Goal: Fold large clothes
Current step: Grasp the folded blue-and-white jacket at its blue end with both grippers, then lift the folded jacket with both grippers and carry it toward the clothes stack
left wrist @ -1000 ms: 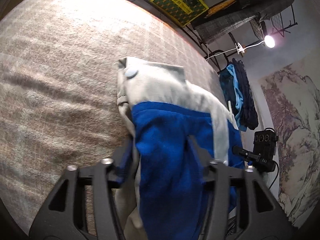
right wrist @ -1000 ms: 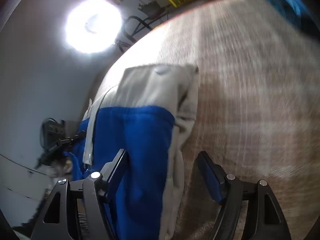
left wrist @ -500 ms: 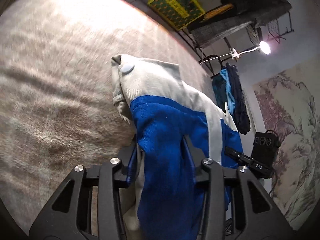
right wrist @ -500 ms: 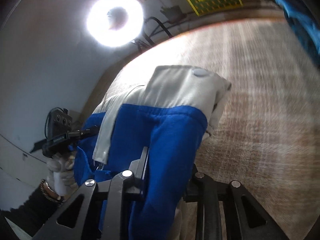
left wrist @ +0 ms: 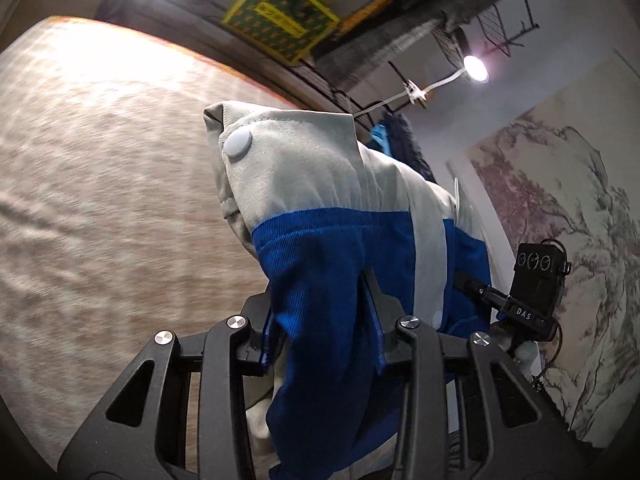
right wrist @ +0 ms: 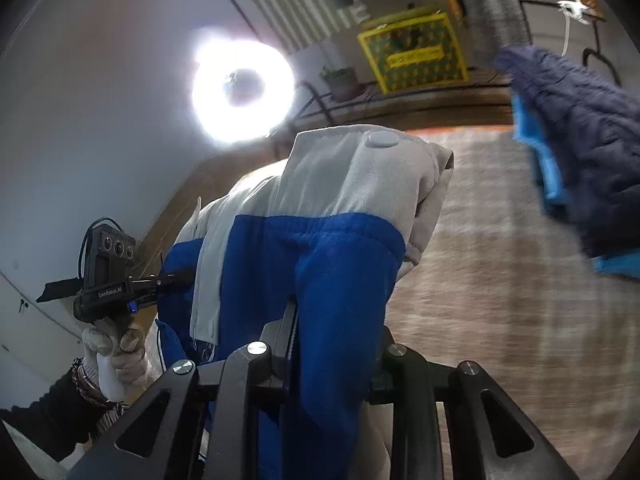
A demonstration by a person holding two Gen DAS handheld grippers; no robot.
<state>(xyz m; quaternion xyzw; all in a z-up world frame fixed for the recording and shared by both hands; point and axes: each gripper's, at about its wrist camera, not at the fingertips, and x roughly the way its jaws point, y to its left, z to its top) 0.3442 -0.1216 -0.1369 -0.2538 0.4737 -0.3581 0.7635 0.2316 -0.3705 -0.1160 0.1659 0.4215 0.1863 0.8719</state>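
A blue and light-grey jacket (left wrist: 320,208) with a white snap button hangs lifted over a brown woven surface (left wrist: 100,168). My left gripper (left wrist: 320,320) is shut on its blue fabric, which drapes over both fingers. My right gripper (right wrist: 332,344) is shut on the same jacket (right wrist: 344,200) at another spot. Each view shows the other gripper: the right gripper (left wrist: 532,300) at right in the left wrist view, the left gripper (right wrist: 104,280) at left in the right wrist view. The fingertips are hidden by cloth.
Dark blue clothes (right wrist: 580,140) hang on a rack at the right. A yellow-green crate (left wrist: 280,20) stands beyond the surface's far edge. A ring light (right wrist: 240,88) glares at the back left. A painted wall panel (left wrist: 568,220) is at the right.
The right gripper closed on the jacket's blue fabric. Both grippers lifted the jacket up off the woven surface, and the views tilted upward toward the room.
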